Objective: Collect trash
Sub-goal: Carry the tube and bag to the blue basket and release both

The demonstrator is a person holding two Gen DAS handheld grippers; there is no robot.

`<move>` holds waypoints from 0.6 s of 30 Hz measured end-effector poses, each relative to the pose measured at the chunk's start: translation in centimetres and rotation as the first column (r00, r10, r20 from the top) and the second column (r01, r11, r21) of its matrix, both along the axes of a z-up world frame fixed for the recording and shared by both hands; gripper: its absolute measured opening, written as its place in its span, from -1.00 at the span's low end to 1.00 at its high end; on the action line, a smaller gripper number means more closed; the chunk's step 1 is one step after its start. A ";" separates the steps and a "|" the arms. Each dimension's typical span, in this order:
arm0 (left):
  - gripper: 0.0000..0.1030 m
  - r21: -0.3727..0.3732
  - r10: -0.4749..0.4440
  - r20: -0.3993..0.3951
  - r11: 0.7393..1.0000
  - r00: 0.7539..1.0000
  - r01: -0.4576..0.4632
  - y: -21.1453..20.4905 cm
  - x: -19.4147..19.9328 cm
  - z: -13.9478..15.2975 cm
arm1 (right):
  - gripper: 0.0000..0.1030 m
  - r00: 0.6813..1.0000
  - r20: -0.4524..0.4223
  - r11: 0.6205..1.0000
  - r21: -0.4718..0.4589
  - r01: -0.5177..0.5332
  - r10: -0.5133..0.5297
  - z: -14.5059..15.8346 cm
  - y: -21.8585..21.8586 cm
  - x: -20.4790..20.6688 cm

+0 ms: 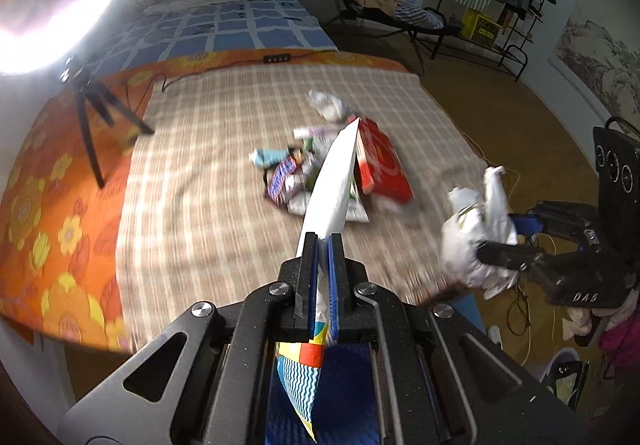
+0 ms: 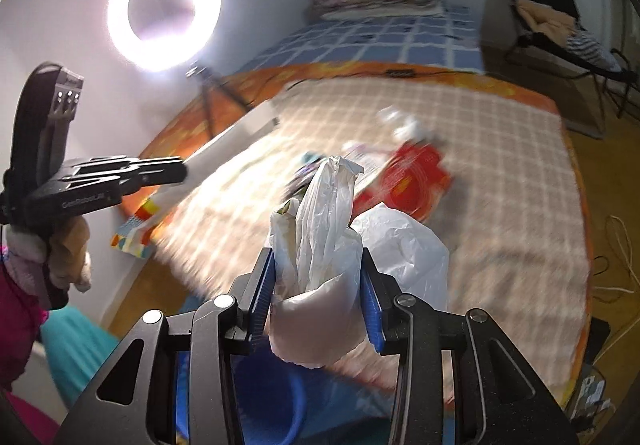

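**Both tongs pinching trash above the bed**

Left tongs (image 1: 323, 241) are pressed together on a long white wrapper (image 1: 332, 181), whose colourful printed end sticks out behind the pads toward my camera. From my right camera, the right tongs (image 2: 318, 261) are clamped on a crumpled white plastic bag (image 2: 328, 213) that bulges between the blue pads (image 2: 370, 301) and hangs out below them. Both pieces are up off the bed (image 1: 192, 149). On the checked blanket I see what remains of the trash pile (image 1: 320, 169): a red box (image 1: 382, 165), several snack wrappers beside it and a crumpled white wad (image 1: 330, 105) just beyond. A ring light (image 2: 164, 9) on a tripod stands at the bed's far side. Below the right tongs I make out a blue tub (image 2: 272, 401), partly hidden.
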State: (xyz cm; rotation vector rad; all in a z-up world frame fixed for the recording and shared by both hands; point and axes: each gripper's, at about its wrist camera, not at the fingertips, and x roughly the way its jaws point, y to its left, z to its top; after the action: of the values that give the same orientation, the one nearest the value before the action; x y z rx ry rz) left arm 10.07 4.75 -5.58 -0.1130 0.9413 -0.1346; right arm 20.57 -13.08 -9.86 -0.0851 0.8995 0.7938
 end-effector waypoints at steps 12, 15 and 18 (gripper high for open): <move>-0.95 -0.025 -0.004 -0.092 1.000 0.996 0.002 -2.8 -7.7 -4.8 | -0.26 0.985 -0.070 0.984 -0.075 -0.162 0.157 -5.4 2.8 -9.1; -0.95 -0.032 -0.009 -0.115 0.999 0.993 0.006 -3.5 -8.8 -6.2 | -0.26 0.982 -0.111 0.984 -0.078 -0.162 0.153 -6.9 2.9 -9.8; -0.95 -0.026 -0.014 -0.150 1.000 0.989 0.011 -3.9 -9.7 -7.9 | -0.25 0.979 -0.137 0.982 -0.093 -0.167 0.153 -8.4 3.1 -10.4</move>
State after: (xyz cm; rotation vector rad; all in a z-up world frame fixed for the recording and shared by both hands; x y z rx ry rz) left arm 0.41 0.81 -13.52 -0.1418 1.0907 -0.1511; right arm 10.13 -9.97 -18.27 -0.2020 1.0665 0.9100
